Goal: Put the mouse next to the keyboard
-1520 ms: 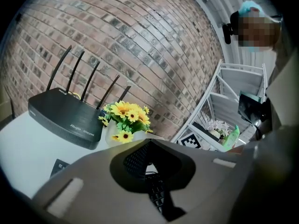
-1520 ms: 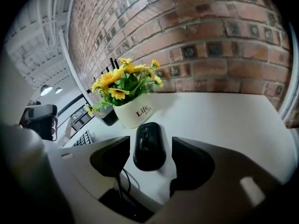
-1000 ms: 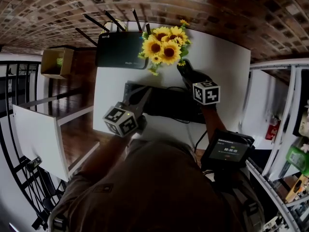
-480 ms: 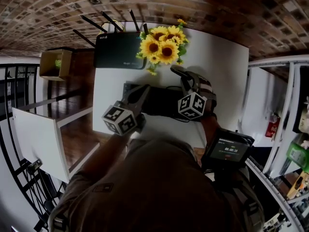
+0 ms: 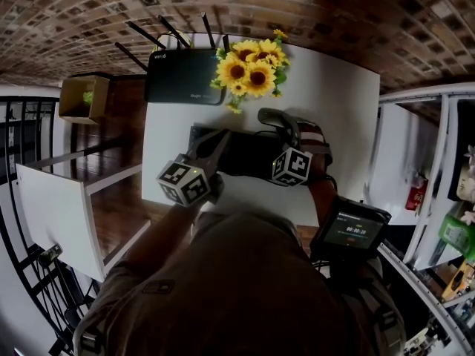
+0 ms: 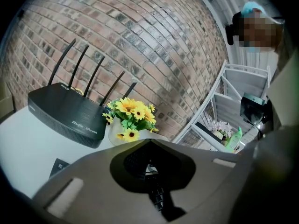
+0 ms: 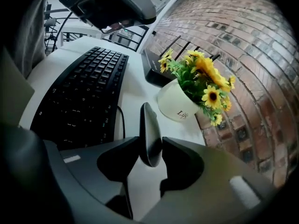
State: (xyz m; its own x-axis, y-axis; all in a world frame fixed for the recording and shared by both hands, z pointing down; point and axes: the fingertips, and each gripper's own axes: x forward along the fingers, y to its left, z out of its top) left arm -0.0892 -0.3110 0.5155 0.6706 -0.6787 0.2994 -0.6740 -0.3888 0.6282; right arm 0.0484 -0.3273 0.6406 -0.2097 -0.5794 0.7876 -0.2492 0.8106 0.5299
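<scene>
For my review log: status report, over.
Left claw shut, empty. Right claw grips mouse, jaws just eased slightly wider. Keyboard alongside; flower pot close ahead.

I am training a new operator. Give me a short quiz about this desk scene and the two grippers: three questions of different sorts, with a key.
1. Multiple choice: what stands between the jaws of the right gripper? A) the mouse B) a cable C) nothing
2. True or false: in the head view, the router stands to the right of the sunflowers.
3. In a few words: how do the jaws of the left gripper stand?

Key
1. A. The jaws, having just closed in and eased a little, press on its sides.
2. False. It stands to their left.
3. Together, with nothing between them.
</scene>
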